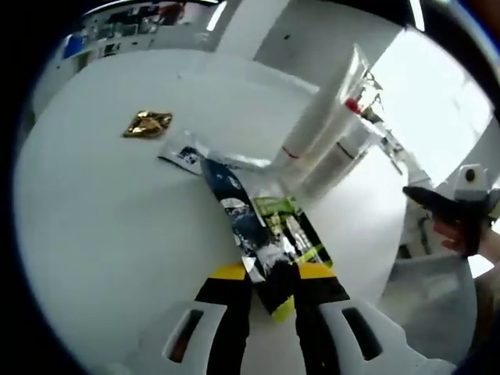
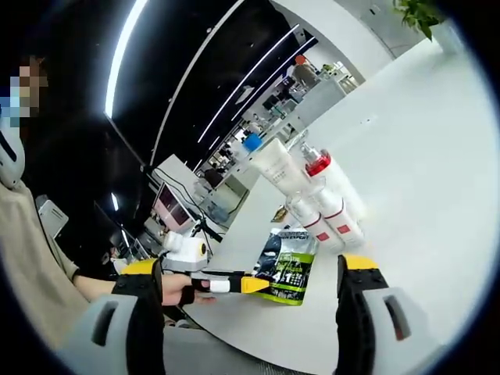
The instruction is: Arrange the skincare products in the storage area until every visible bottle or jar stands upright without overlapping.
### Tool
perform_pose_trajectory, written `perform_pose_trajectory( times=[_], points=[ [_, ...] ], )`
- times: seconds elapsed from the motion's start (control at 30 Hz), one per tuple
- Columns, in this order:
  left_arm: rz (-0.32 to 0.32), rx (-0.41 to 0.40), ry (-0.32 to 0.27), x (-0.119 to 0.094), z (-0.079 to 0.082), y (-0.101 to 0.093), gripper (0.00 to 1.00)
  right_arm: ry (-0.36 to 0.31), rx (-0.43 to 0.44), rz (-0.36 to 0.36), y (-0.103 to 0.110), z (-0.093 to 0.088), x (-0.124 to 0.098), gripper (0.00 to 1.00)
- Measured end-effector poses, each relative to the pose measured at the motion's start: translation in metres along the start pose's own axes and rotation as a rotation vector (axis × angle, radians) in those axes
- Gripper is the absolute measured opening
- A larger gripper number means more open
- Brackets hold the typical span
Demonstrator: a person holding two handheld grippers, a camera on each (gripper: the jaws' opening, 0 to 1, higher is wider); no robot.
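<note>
glossy foil sachet (image 1: 262, 234), crinkled gold wrapper (image 1: 147, 123), smooth white table (image 1: 94, 219)

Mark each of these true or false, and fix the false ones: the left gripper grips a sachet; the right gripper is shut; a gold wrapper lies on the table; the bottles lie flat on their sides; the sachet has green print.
1. The left gripper grips the dark flat sachet. True.
2. The right gripper is shut. False: its jaws stand wide apart, holding nothing.
3. A crumpled gold foil wrapper lies on the white round table. True.
4. The white red-trimmed bottles lie flat on their sides. False: they stand upright in a close group.
5. The sachet carries green print. True.
</note>
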State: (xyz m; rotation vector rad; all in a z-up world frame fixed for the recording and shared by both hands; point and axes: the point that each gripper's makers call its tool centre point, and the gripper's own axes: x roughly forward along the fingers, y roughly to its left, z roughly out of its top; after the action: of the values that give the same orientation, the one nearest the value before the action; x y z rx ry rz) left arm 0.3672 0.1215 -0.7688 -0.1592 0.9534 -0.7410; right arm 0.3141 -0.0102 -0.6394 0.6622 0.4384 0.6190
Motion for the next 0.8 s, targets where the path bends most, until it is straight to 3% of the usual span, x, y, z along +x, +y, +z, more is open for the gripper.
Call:
perform_pose_trajectory(
  times=[0.23, 0.33, 0.6, 0.7, 0.8],
  points=[
    [0.049, 0.107, 0.05, -0.006, -0.009, 0.005, 0.2, 0.004, 0.001, -0.001, -0.001, -0.001, 0.001, 0.92],
    [0.071, 0.133, 0.042, -0.008, -0.006, 0.007, 0.22, 0.007, 0.001, 0.001, 0.0, -0.001, 0.001, 0.93],
    [0.12, 0.289, -0.039, -0.006, 0.026, 0.0, 0.34, 0.008, -0.001, -0.002, -0.001, -0.002, 0.0, 0.93],
    [0.112, 0.35, -0.033, 0.003, 0.03, -0.006, 0.43, 0.008, -0.001, -0.004, -0.001, -0.002, 0.0, 0.93],
    [0.103, 0.402, -0.027, 0.014, 0.031, -0.011, 0.46, 0.007, -0.003, -0.004, -0.002, -0.002, 0.0, 0.93]
  ],
)
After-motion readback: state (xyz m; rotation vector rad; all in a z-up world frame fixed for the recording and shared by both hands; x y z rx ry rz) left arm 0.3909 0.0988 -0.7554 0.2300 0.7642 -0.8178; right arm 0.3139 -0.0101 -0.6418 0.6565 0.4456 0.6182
